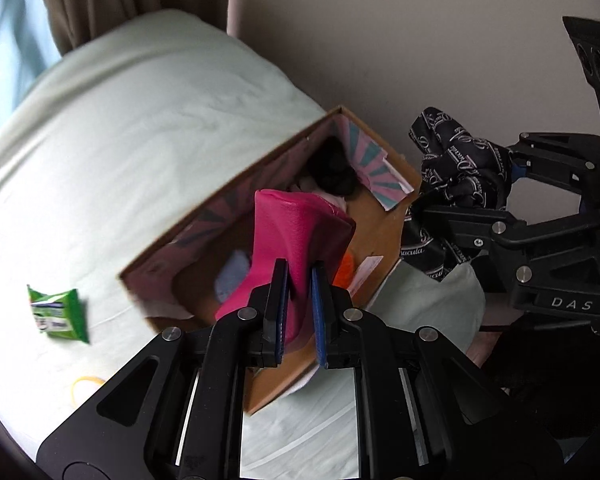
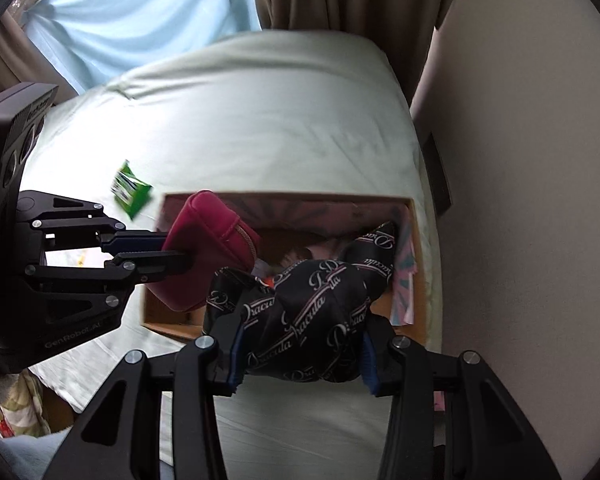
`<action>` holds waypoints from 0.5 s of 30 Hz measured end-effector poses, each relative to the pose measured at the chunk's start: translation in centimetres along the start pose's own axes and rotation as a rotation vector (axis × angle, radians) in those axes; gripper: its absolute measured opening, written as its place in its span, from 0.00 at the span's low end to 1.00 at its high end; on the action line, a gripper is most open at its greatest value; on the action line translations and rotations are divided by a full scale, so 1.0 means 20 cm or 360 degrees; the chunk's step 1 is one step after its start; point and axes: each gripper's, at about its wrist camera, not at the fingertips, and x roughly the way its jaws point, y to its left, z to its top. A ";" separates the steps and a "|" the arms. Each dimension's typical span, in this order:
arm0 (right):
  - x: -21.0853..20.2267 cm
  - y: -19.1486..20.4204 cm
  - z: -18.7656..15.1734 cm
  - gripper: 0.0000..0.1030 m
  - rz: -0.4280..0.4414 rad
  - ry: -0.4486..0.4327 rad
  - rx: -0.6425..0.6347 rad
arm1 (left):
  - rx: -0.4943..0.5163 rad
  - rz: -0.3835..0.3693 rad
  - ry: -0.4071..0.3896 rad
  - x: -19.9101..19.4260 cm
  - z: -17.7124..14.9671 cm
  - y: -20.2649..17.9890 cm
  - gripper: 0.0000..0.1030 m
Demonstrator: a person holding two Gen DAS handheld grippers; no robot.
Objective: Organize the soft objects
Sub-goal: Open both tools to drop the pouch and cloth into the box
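An open cardboard box (image 1: 379,236) with a pink and teal lining lies on a pale green bed (image 1: 140,128); it also shows in the right wrist view (image 2: 419,280). My left gripper (image 1: 300,276) is shut on a pink zip pouch (image 1: 296,232) and holds it over the box's left end; the pouch also shows in the right wrist view (image 2: 208,248). My right gripper (image 2: 300,360) is shut on a black printed cloth (image 2: 311,320) above the box's near edge. The cloth (image 1: 463,172) hangs beside the box's right end. Dark and light soft items (image 1: 331,172) lie inside the box.
A green packet (image 1: 58,314) lies on the bed left of the box, seen also in the right wrist view (image 2: 130,190). A yellow rubber band (image 1: 86,384) lies nearby. A wall (image 1: 419,40) stands right of the bed and curtains (image 2: 140,12) hang behind it.
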 end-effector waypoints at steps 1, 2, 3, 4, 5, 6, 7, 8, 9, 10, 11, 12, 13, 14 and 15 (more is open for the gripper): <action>0.02 -0.02 0.00 0.40 0.0000 0.0012 -0.0001 | -0.0010 -0.0002 0.0019 0.04 0.01 0.00 0.09; 0.06 -0.06 0.00 0.40 0.0007 0.0031 0.0004 | -0.0014 -0.0001 0.0031 0.06 0.02 0.00 0.09; 0.09 -0.08 0.01 0.40 0.0020 0.0046 0.0017 | -0.0019 0.0003 0.0046 0.10 0.02 0.00 0.09; 0.12 -0.11 0.02 0.40 0.0031 0.0058 0.0031 | -0.0025 0.0005 0.0059 0.12 0.02 0.01 0.09; 0.15 -0.13 0.03 0.40 0.0043 0.0069 0.0044 | -0.0031 0.0008 0.0070 0.14 0.03 0.01 0.08; 0.18 -0.15 0.04 0.40 0.0053 0.0080 0.0058 | -0.0034 0.0012 0.0077 0.16 0.04 0.02 0.06; 0.22 -0.17 0.05 0.40 0.0066 0.0091 0.0072 | -0.0038 0.0012 0.0079 0.17 0.05 0.02 0.05; 0.26 -0.19 0.07 0.40 0.0086 0.0104 0.0088 | -0.0042 0.0016 0.0081 0.19 0.07 0.03 0.05; 0.28 -0.22 0.07 0.40 0.0101 0.0113 0.0100 | -0.0039 0.0022 0.0087 0.21 0.08 0.04 0.05; 0.32 -0.25 0.08 0.40 0.0117 0.0131 0.0118 | -0.0038 0.0020 0.0097 0.23 0.09 0.04 0.05; 0.38 -0.27 0.10 0.41 0.0141 0.0165 0.0146 | -0.0050 0.0025 0.0108 0.26 0.09 0.05 0.05; 0.42 -0.29 0.11 0.46 0.0162 0.0186 0.0177 | -0.0063 0.0035 0.0123 0.27 0.09 0.06 0.06; 0.47 -0.31 0.12 0.50 0.0175 0.0219 0.0240 | -0.0072 0.0063 0.0157 0.29 0.09 0.06 0.12; 0.51 -0.33 0.13 0.66 0.0173 0.0242 0.0286 | -0.0068 0.0102 0.0186 0.30 0.08 0.07 0.44; 0.54 -0.34 0.13 0.87 0.0167 0.0254 0.0331 | -0.0051 0.0128 0.0202 0.31 0.06 0.07 1.00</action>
